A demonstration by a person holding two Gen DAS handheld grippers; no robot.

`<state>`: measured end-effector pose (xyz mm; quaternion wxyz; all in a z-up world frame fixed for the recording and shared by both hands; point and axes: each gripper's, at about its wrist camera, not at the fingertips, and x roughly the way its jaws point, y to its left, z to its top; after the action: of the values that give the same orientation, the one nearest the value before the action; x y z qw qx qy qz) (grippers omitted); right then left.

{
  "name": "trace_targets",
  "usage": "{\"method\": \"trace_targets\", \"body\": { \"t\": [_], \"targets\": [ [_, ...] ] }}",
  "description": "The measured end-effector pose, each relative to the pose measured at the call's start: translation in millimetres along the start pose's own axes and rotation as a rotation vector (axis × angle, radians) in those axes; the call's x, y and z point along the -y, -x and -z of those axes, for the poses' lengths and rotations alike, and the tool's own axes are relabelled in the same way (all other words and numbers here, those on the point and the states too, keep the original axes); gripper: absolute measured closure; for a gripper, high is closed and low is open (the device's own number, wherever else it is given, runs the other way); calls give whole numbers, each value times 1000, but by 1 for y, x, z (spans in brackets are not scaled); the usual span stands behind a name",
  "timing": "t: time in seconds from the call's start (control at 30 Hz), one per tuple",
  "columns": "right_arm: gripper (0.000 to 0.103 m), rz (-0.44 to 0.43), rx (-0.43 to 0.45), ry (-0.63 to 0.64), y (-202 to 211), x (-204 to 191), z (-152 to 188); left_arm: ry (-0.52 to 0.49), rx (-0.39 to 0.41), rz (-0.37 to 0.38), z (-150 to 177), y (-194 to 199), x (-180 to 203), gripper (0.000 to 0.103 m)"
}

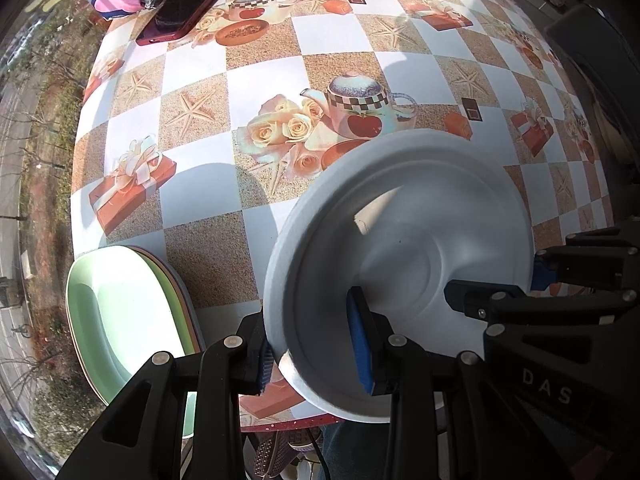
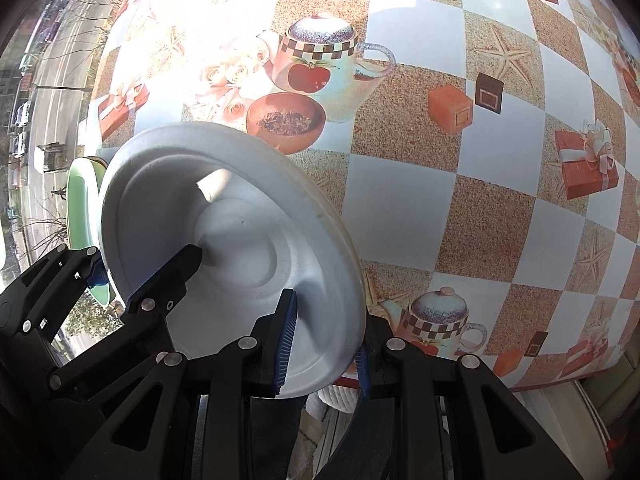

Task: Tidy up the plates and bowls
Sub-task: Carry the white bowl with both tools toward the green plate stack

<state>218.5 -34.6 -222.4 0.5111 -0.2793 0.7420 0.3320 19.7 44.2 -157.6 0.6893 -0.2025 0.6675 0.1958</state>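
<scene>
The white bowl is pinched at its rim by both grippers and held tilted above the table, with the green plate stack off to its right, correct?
Not quite: the green plate stack lies to the left of the white bowl, as the left wrist view shows. Both the left gripper and right gripper do pinch its rim.

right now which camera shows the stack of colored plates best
The left wrist view: the stack of plates shows its green top and the colored edges beneath. The right wrist view shows only a green sliver behind the white bowl.
</scene>
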Motion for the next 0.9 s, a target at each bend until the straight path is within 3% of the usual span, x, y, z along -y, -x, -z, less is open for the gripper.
{"method": "trace_targets", "body": {
  "t": [0.33, 0.9],
  "targets": [
    [75, 22, 61, 57, 25, -19, 5, 59, 71, -6, -4, 25, -29, 68],
    [75, 27, 82, 229, 29, -99, -2, 235, 116, -44, 46, 52, -98, 68]
  ]
}}
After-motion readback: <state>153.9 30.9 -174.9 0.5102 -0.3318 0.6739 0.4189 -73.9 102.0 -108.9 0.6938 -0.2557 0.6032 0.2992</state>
